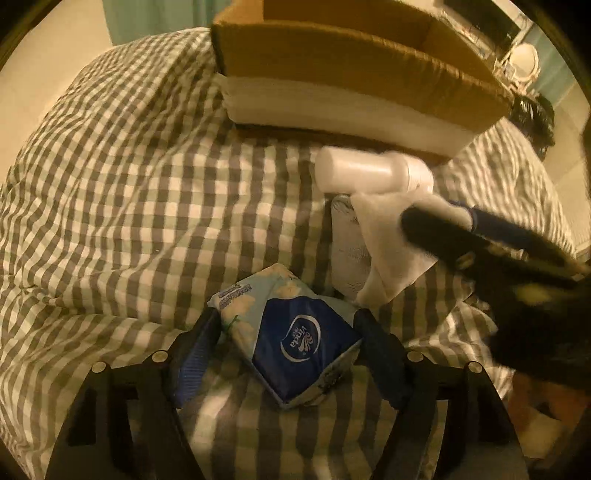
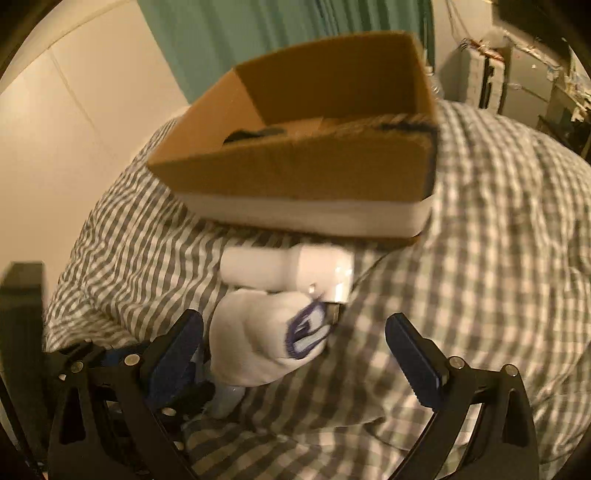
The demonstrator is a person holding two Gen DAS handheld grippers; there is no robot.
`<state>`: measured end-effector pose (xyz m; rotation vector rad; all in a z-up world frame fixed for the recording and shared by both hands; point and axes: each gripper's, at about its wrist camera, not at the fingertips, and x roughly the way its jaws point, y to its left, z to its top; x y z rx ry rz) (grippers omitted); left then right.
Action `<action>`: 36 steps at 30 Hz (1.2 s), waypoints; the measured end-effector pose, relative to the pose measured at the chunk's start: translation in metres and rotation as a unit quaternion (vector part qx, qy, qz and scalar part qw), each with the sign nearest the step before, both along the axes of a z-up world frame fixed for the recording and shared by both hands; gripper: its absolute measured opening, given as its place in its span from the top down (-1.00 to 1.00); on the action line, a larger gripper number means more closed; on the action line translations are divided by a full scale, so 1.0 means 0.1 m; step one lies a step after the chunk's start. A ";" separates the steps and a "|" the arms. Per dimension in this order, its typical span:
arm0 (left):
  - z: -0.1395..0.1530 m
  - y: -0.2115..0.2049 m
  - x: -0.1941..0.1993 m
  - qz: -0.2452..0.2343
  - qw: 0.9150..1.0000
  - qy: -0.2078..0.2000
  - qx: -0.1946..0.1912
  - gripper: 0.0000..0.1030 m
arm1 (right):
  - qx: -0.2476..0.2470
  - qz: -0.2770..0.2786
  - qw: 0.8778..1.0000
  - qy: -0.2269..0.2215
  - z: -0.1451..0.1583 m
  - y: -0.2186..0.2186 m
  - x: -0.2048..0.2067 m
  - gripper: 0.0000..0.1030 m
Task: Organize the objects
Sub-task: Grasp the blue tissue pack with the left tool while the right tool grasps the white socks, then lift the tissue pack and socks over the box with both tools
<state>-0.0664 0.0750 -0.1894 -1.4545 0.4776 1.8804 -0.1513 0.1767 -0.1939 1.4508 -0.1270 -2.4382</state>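
Note:
A blue and floral tissue pack (image 1: 291, 336) lies on the checked bedspread between the fingers of my left gripper (image 1: 288, 350), which touch its sides. A white bottle (image 1: 369, 171) lies on its side just before the cardboard box (image 1: 354, 62). White socks (image 1: 384, 243) lie below the bottle. In the right wrist view my right gripper (image 2: 295, 350) is open around the white sock with the purple cuff (image 2: 266, 339), with the bottle (image 2: 288, 267) just beyond. The right gripper also shows in the left wrist view (image 1: 436, 221), over the socks.
The open box (image 2: 295, 166) sits on a white base on the bed, with a dark item inside. A green curtain (image 2: 258, 33) hangs behind. Shelves with clutter (image 2: 517, 85) stand at the far right. The checked bedspread (image 1: 129, 192) spreads out to the left.

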 end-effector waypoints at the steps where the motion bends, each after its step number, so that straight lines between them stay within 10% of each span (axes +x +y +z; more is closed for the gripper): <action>1: 0.02 -0.02 0.00 0.000 1.000 0.001 0.002 -0.45 | 0.000 0.003 1.000 -0.007 -0.04 -0.02 -0.01 -0.90; 11: 0.25 -0.22 -0.07 -0.004 0.999 0.041 0.015 -0.45 | -0.033 0.032 0.998 -0.038 -0.16 -0.18 0.05 0.30; 36: 1.33 -0.26 0.05 -0.010 0.974 0.147 0.173 -0.45 | -0.014 -0.032 0.989 0.146 1.29 0.31 0.81 0.34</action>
